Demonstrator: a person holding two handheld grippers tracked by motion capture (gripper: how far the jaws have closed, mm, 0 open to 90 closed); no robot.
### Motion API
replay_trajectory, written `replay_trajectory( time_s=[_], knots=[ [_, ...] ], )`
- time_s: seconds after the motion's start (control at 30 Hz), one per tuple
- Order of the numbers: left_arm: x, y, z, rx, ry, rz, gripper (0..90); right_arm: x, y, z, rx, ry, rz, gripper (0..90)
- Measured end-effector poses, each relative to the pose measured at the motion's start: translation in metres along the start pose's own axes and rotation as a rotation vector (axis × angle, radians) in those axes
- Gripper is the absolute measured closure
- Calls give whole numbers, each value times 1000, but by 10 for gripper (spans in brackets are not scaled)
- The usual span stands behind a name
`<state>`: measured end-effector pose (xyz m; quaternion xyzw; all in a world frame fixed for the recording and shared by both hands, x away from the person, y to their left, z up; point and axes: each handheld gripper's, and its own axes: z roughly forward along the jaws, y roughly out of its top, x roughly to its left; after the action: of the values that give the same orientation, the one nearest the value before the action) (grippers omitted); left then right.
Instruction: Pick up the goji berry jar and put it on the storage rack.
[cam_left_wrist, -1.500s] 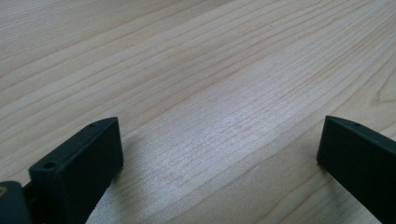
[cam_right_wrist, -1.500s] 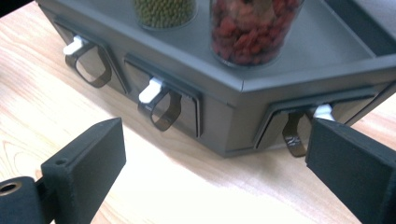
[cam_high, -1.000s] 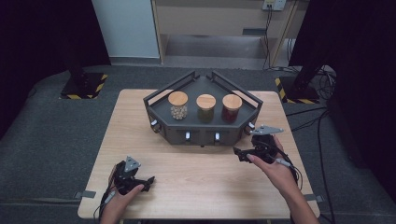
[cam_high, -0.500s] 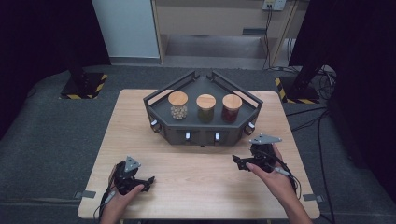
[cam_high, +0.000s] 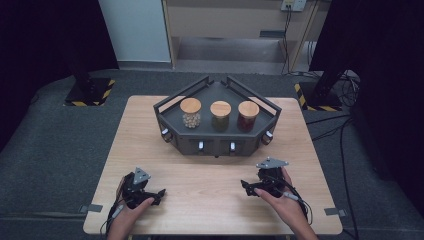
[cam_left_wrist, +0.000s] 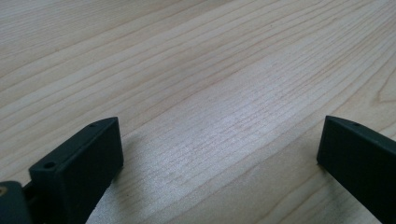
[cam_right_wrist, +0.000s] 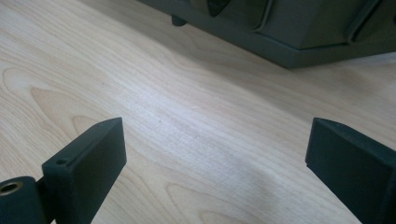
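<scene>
Wooden table (cam_high: 210, 200); dark grey rack (cam_high: 215, 142), three cork-lidded jars (cam_high: 220, 115) upright inside.

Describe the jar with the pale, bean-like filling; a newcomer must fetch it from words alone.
On the wooden table stands a dark angular rack holding three wooden-lidded glass jars in a row. The wanted jar is the leftmost; its neighbours hold darker olive and red contents.

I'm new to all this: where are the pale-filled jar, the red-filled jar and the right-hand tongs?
Pale-filled jar (cam_high: 190, 106): high view, on its wooden lid.
Red-filled jar (cam_high: 248, 109): high view, on its wooden lid.
Right tongs (cam_high: 248, 187): high view, between the open tips.
</scene>
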<state>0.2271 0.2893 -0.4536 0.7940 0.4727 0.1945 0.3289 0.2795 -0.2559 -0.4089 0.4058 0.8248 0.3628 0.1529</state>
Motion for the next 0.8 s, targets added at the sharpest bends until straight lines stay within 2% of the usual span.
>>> replay_trajectory(
  time_s=[0.53,0.63,0.8],
  knots=[
    [0,0,0,0,0,0,0,22,-29,25,36,34,-3,46],
    [0,0,0,0,0,0,0,31,-34,26,26,12,-39,30],
    [0,0,0,0,0,0,0,37,-41,26,5,-10,-45,28]
  ],
)
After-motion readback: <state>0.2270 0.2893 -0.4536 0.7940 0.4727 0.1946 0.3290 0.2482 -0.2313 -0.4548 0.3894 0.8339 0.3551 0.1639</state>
